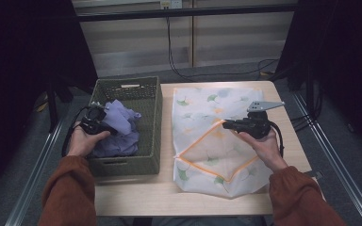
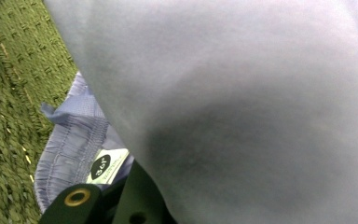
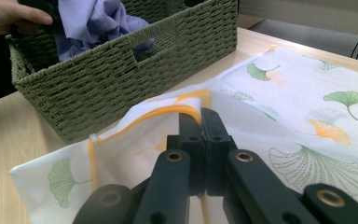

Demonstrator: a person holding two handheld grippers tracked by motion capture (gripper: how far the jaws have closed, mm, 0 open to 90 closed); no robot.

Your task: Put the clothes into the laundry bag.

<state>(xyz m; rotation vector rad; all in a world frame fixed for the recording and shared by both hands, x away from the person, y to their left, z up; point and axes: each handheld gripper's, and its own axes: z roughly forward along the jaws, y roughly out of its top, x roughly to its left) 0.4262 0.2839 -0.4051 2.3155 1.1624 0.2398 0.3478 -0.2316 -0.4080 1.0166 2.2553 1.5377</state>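
Sleeves of rust-coloured cloth come in from the bottom of the high view, cut off at its edge. On the counter [image 1: 136,197] a green woven basket [image 1: 152,122] stands at the left and a white mesh bag [image 1: 207,136] with a leaf print and orange trim lies at the right. The left gripper [image 1: 94,120] is held over the basket, against a bundle of lilac clothes [image 1: 122,127]; the hand and cloth cover its jaws, so from here I cannot tell how they stand. The right gripper [image 1: 226,125] holds the bag's orange-edged opening lifted off the counter.

Lilac cloth [image 2: 242,107] hangs right against the lens in the left gripper view, blurred and covering most of it. Two black jaw bases show at the bottom edge, but their tips are hidden behind the fabric; the cloth appears clamped between them. Lower left, a waistband with a small label [image 2: 106,165] lies on the basket floor [image 2: 9,93]; its print is too small to read.

Black jaws in the right gripper view stand together, pinched on the bag's orange rim [image 3: 177,109]. Beyond, the basket [image 3: 121,84] holds the clothes [image 3: 93,21], and a hand [image 3: 9,16] is cut off at the top left corner.
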